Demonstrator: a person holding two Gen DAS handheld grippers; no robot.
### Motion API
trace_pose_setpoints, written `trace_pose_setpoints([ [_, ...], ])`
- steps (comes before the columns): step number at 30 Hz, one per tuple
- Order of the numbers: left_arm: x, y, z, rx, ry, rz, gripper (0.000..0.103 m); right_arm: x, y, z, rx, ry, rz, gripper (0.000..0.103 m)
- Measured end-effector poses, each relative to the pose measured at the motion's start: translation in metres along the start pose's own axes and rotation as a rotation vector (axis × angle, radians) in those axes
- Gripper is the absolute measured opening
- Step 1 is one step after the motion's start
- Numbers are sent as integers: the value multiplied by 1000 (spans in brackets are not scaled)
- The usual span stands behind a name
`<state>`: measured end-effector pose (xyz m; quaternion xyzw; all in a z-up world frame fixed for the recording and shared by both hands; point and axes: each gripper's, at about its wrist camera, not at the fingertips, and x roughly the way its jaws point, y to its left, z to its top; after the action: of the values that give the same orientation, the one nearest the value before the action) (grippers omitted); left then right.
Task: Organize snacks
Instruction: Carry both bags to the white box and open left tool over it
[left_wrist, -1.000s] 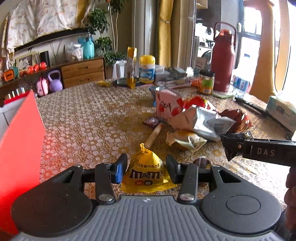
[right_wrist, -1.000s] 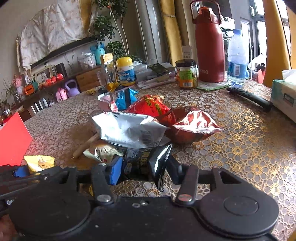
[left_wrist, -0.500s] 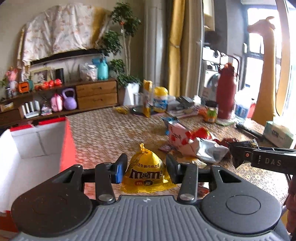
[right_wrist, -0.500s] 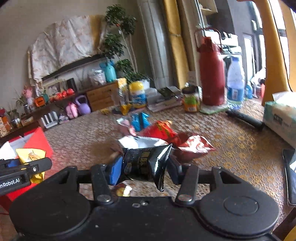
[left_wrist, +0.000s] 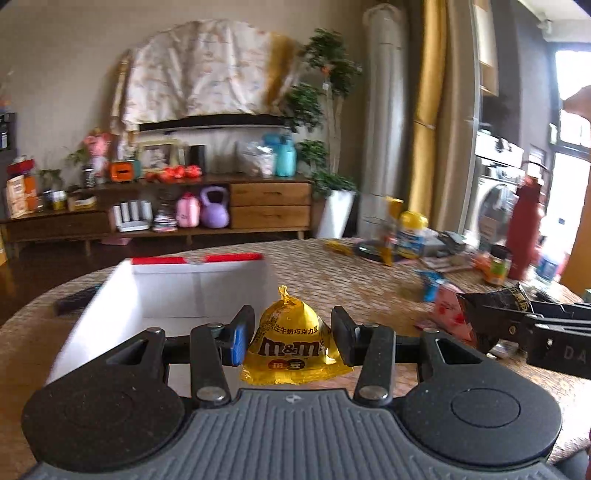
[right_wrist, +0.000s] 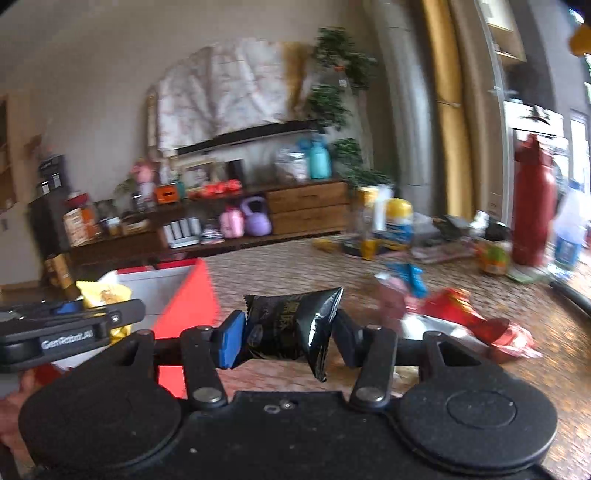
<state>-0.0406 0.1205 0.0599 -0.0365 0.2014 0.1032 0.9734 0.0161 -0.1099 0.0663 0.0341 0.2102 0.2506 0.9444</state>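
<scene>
My left gripper (left_wrist: 291, 334) is shut on a yellow m&m's packet (left_wrist: 291, 339), held up just in front of the open red box (left_wrist: 199, 291) with white inner walls. My right gripper (right_wrist: 290, 334) is shut on a black snack packet (right_wrist: 291, 325). That packet also shows at the right edge of the left wrist view as the black snack packet (left_wrist: 495, 310). In the right wrist view the red box (right_wrist: 184, 299) lies to the left, with the left gripper (right_wrist: 92, 317) and its yellow packet (right_wrist: 103, 295) over it.
A heap of snack bags (right_wrist: 454, 321) lies on the patterned round table (left_wrist: 351, 280). Farther back stand a red flask (right_wrist: 532, 206), a water bottle (right_wrist: 569, 236), jars (left_wrist: 412, 232) and papers. A dark remote (left_wrist: 74, 299) lies left of the box.
Both grippers rose and swung left from the snack heap toward the red box, each keeping its packet. The box's white inside has come into view.
</scene>
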Motion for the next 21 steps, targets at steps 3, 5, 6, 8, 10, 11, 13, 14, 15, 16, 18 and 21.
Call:
trace_pose_setpoints([
  [3,1,23,4,-19,-3,48,45,10,22,7,-27,6,53,50],
  [5,2,37,4,-29,0,77,45,18,37,12,-43,10,87,50],
  [6,3,43,4,-35,2,91,45,21,43,14,-49,12,104,50],
  [8,4,55,4,-38,8,115,45,28,56,19,-61,14,130,50],
  [10,6,65,3,-46,15,135,45,33,69,22,-73,15,155,50],
  [11,8,70,2,-49,19,142,45,38,75,24,-79,18,166,50],
  [13,12,80,1,-56,26,155,45,45,85,27,-86,24,184,50],
  [14,13,83,0,-60,29,159,45,48,90,28,-92,28,192,50],
  [15,15,87,-1,-64,33,162,45,53,96,29,-98,34,199,50],
  [16,17,90,-2,-66,39,165,45,57,100,29,-101,40,206,50],
  [18,23,95,-5,-68,63,172,45,65,108,32,-109,56,218,50],
  [21,30,101,-10,-77,86,172,45,79,123,33,-134,78,233,50],
])
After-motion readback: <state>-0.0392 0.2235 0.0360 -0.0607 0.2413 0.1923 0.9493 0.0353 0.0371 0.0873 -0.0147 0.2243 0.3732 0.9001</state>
